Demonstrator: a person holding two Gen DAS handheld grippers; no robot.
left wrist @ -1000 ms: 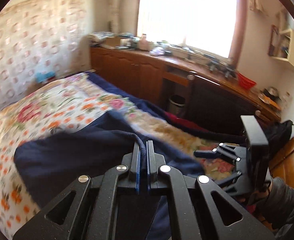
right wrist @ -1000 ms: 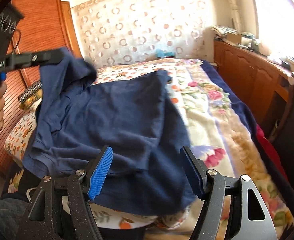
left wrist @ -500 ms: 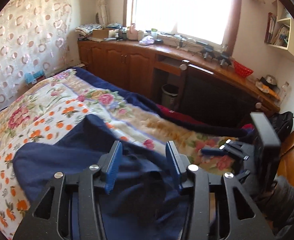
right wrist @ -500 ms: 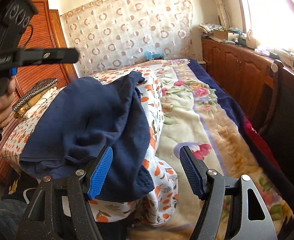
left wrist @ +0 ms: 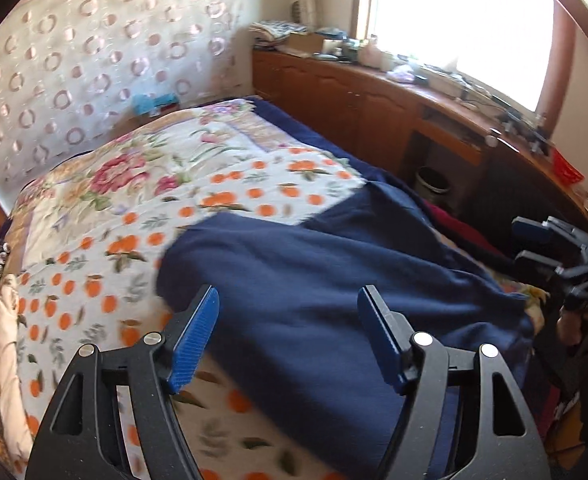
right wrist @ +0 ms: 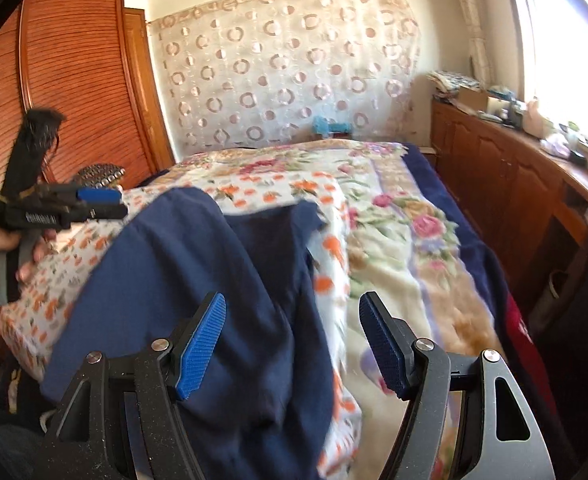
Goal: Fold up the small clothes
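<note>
A navy blue garment (left wrist: 334, 280) lies rumpled across the near end of the bed, draped over its edge; it also shows in the right wrist view (right wrist: 213, 280). My left gripper (left wrist: 289, 340) is open and empty, just above the garment's near part. My right gripper (right wrist: 294, 344) is open and empty, above the garment's right edge. The left gripper also shows at the left of the right wrist view (right wrist: 105, 204), and the right gripper shows at the right edge of the left wrist view (left wrist: 534, 244).
The bed carries a white quilt with orange fruit print (left wrist: 133, 240) and a floral blanket (right wrist: 406, 240). A wooden cabinet run with clutter (left wrist: 374, 92) stands along the window wall. A wooden wardrobe (right wrist: 65, 88) stands left of the bed. A small bin (left wrist: 432, 180) sits by the cabinets.
My left gripper opened and let go of the navy garment, which dropped onto the bed in a folded heap. The left gripper drew back. The right gripper stayed open.
</note>
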